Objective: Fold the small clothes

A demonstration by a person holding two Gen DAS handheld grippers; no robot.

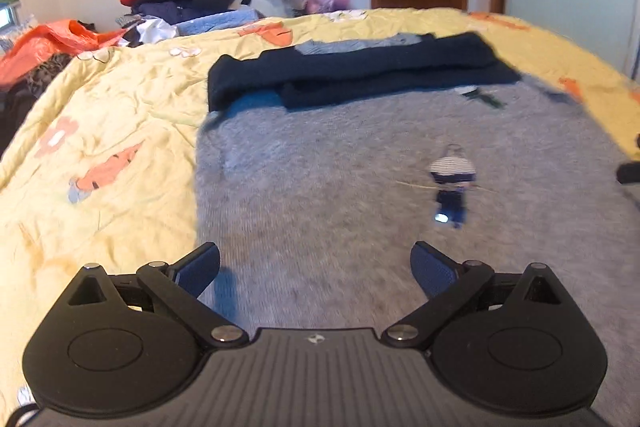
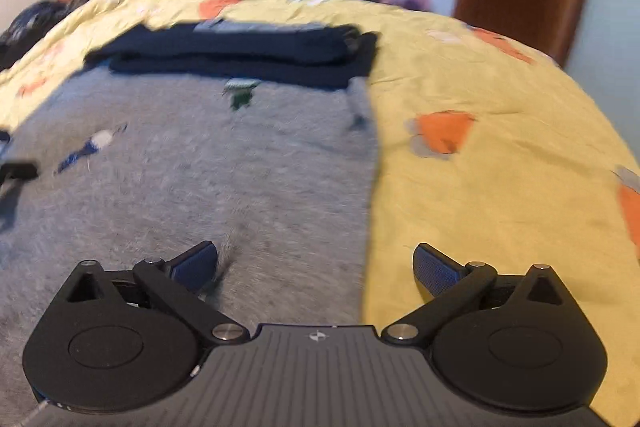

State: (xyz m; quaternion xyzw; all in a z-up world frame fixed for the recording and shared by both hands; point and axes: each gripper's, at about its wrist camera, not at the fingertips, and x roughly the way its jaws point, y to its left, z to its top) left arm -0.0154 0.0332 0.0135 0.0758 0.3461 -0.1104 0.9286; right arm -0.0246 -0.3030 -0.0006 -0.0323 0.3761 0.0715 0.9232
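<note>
Both black two-finger grippers, left gripper (image 1: 315, 269) and right gripper (image 2: 315, 267), hover spread and empty over the fuzzy grey knitted sweater (image 1: 360, 163); each should pinch its nearest sweater edge squarely before folding.

A bed (image 1: 120, 99) with a yellow flowered cover fills the picture. A grey sweater (image 1: 340, 179) lies flat in the middle. Dark folded clothes (image 1: 360, 67) lie above it.
</note>
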